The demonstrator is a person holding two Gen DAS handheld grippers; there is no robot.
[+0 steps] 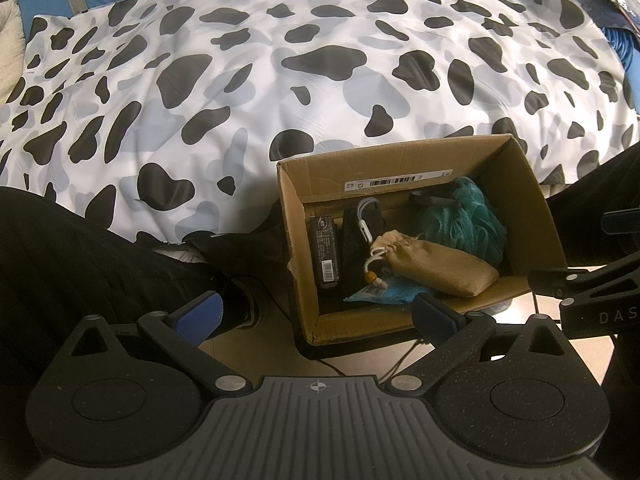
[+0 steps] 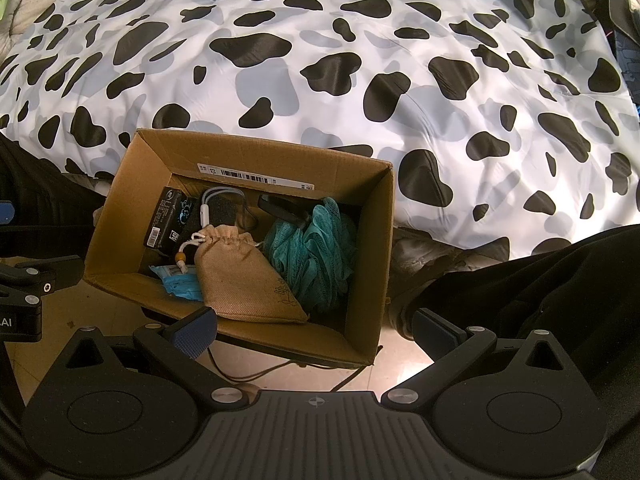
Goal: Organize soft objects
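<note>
Item: cardboard box (image 2: 376, 248), on the floor against the near edge of the cow-print duvet (image 2: 320, 60), between our knees.

Contents, left to right: black packet (image 2: 166, 216); dark pouch with white carabiner (image 2: 206, 210); tan drawstring bag (image 2: 244, 276), lying over a blue wrapper (image 2: 180, 284); teal mesh sponge (image 2: 316, 256), touching the bag on its right.

Tools: left gripper (image 1: 316, 314) and right gripper (image 2: 314, 330), both spread wide and empty, hovering at the box's near wall.

Handling, as we judge it: the soft things appear gathered in the box already. If we lift one, we take the bag first, since it lies on top; we pinch its gathered neck, not the loose cord, and lower straight down clear of the near wall.
</note>
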